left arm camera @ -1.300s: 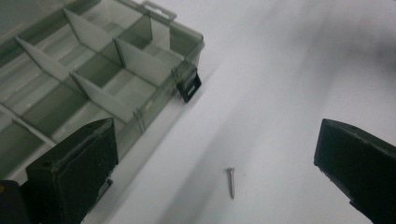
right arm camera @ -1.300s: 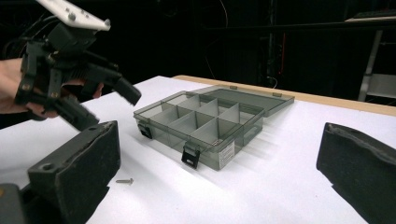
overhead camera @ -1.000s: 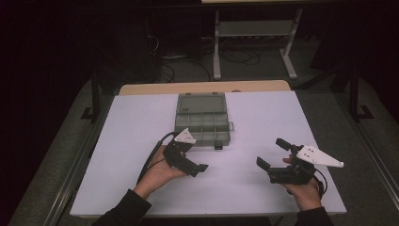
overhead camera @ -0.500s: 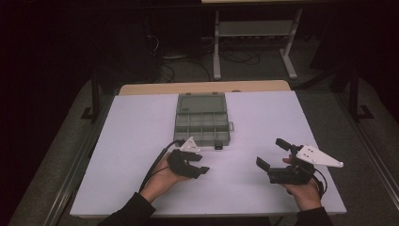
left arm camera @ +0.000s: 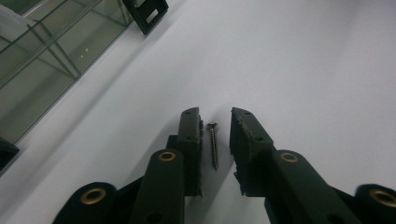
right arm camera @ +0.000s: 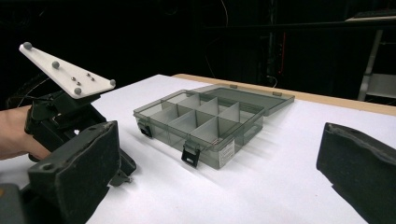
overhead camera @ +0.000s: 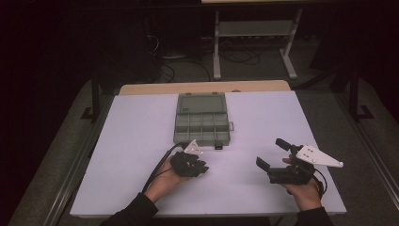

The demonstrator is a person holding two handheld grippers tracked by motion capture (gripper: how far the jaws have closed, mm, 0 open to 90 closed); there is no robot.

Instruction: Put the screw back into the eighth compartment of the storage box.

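The left gripper (left arm camera: 215, 122), its jaws just closing, straddles a screw (left arm camera: 213, 145) lying on the table (overhead camera: 141, 141) beside the open box (overhead camera: 201, 123) (not yet pinched); closing skewed could flick it away. The right gripper (overhead camera: 274, 153) hangs spread wide

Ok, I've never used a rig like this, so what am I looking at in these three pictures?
No robot here: a person holds hand tongs, one pair in each hand. The high view looks down on the white table. The other two pictures come from cameras riding on each pair.

On the table lies a clear grey plastic compartment box, lid open.

The left tongs point down at a small metal screw on the table. Their jaws have just been closing around it; one pad sits close beside it, the other has a gap, so it is not gripped yet.

The right tongs stand wide open, holding nothing, facing the box.
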